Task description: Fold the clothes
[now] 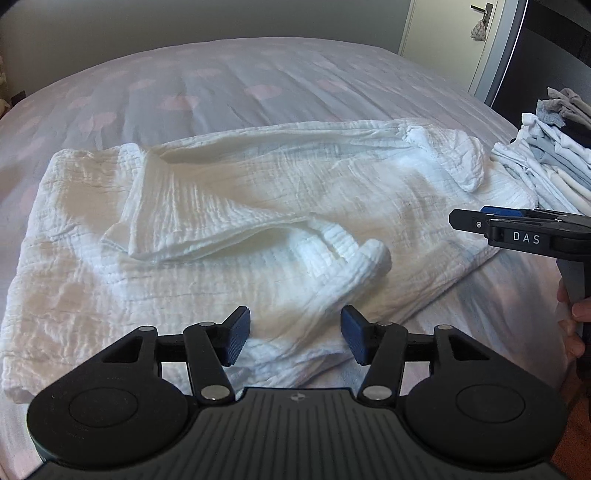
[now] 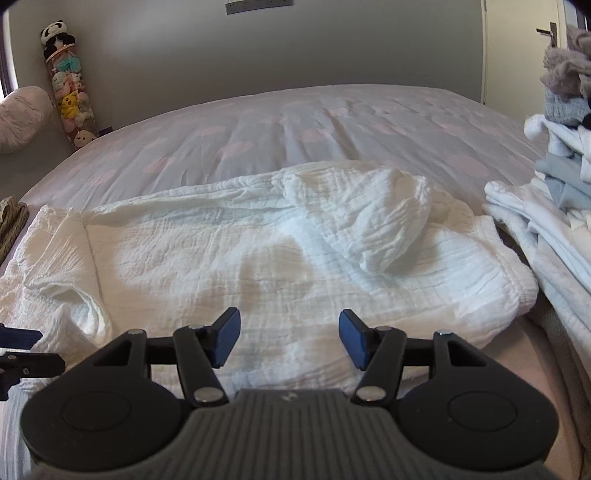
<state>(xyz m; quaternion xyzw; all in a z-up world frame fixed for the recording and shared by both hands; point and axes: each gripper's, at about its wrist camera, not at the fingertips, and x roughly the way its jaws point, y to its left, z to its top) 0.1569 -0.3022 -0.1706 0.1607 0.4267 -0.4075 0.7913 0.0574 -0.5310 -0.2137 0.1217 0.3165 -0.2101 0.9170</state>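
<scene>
A white crinkled muslin cloth (image 1: 229, 229) lies spread and partly folded on the bed; it also shows in the right wrist view (image 2: 236, 258). A folded flap lies across its left part and a bunched corner (image 2: 373, 221) sits on its right part. My left gripper (image 1: 295, 338) is open and empty, just above the cloth's near edge. My right gripper (image 2: 290, 341) is open and empty over the cloth's near right part. It also appears side-on at the right of the left wrist view (image 1: 476, 218).
The bed (image 1: 258, 81) has a pale cover with pink spots. A pile of folded clothes (image 2: 554, 206) sits at the right edge of the bed. A tube of plush toys (image 2: 68, 88) stands by the far wall. A door (image 1: 443, 33) is at the far right.
</scene>
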